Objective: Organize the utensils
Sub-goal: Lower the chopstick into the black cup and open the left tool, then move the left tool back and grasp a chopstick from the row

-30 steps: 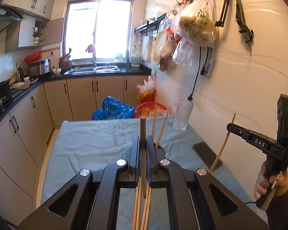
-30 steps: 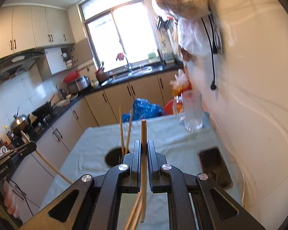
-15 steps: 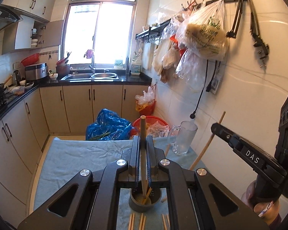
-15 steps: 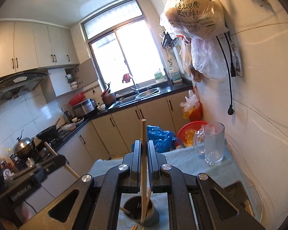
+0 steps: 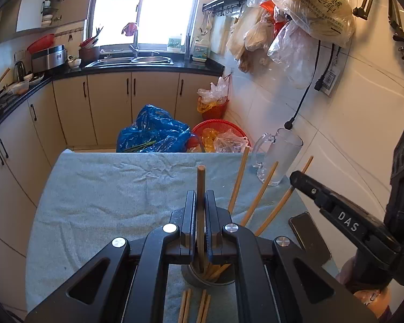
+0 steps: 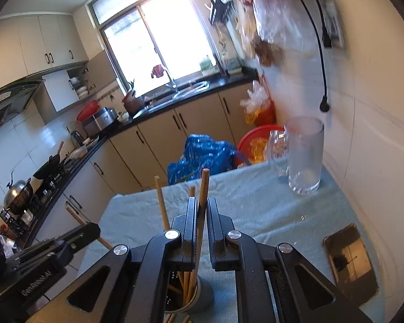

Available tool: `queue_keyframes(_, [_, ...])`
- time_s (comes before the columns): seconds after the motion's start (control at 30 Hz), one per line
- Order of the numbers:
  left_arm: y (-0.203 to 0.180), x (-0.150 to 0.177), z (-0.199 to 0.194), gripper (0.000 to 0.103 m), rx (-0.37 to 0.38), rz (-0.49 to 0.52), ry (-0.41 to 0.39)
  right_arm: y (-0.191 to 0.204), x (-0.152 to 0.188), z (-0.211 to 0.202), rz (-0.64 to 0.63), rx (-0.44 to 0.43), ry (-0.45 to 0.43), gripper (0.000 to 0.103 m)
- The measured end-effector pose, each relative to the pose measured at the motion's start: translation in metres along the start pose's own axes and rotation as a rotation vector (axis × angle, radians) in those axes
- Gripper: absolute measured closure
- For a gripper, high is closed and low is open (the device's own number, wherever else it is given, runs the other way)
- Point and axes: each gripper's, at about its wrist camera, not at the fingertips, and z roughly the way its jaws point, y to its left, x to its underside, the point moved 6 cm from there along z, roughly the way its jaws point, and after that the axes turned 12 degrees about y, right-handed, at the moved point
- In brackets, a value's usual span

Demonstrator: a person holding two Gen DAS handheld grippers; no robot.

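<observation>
Left wrist view: the left tool (image 5: 200, 210) clamps a chopstick (image 5: 201, 188) upright over the metal cup (image 5: 202, 282) on the blue-clothed worktop (image 5: 107, 193); sink counter (image 5: 148, 67) behind.

Right wrist view: the right tool (image 6: 201, 215) pinches another chopstick (image 6: 203, 188) whose lower end reaches into the cup; a glass mug (image 6: 304, 156) stands near the tiled wall (image 6: 377, 134).

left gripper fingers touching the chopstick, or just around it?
Touching. Left wrist view: both fingers press flush against the chopstick, no gap either side, above the holder.

chopsticks (image 5: 238, 180) in holder (image 5: 202, 280) | holder on table (image 5: 107, 193) | mug (image 5: 278, 158) far-right
</observation>
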Motion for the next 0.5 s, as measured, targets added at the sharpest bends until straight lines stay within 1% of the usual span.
queue_keyframes(0.07, [0.003,0.001,-0.002,0.097,-0.002,-0.015,-0.005,-0.003,0.001,0.003,0.017,-0.004,0.004,0.094])
queue_keyframes(0.1, [0.004,0.002,-0.004,0.095,0.0,-0.017,-0.006,-0.005,0.001,0.003,0.029,-0.013,0.009,0.087])
queue_keyframes(0.13, [0.005,0.003,-0.006,0.093,0.002,-0.017,-0.007,-0.006,0.001,0.003,0.037,-0.02,0.013,0.073])
queue_keyframes(0.2, [0.006,0.006,-0.015,0.076,-0.003,-0.022,-0.021,-0.007,0.001,-0.002,0.05,-0.03,0.005,0.055])
queue_keyframes(0.3, [0.009,0.011,-0.032,0.065,-0.02,-0.027,-0.053,-0.004,0.002,-0.017,0.031,-0.02,-0.017,0.055])
queue_keyframes(0.4, [0.011,0.021,-0.054,0.06,-0.031,-0.027,-0.08,0.0,0.006,-0.033,0.016,-0.01,-0.029,0.054])
queue_keyframes(0.43, [0.012,0.023,-0.059,0.059,-0.034,-0.027,-0.086,0.0,0.007,-0.04,0.01,-0.007,-0.032,0.053])
queue_keyframes(0.5, [0.014,0.033,-0.073,0.053,-0.052,-0.025,-0.104,0.002,0.013,-0.056,-0.006,0.003,-0.039,0.05])
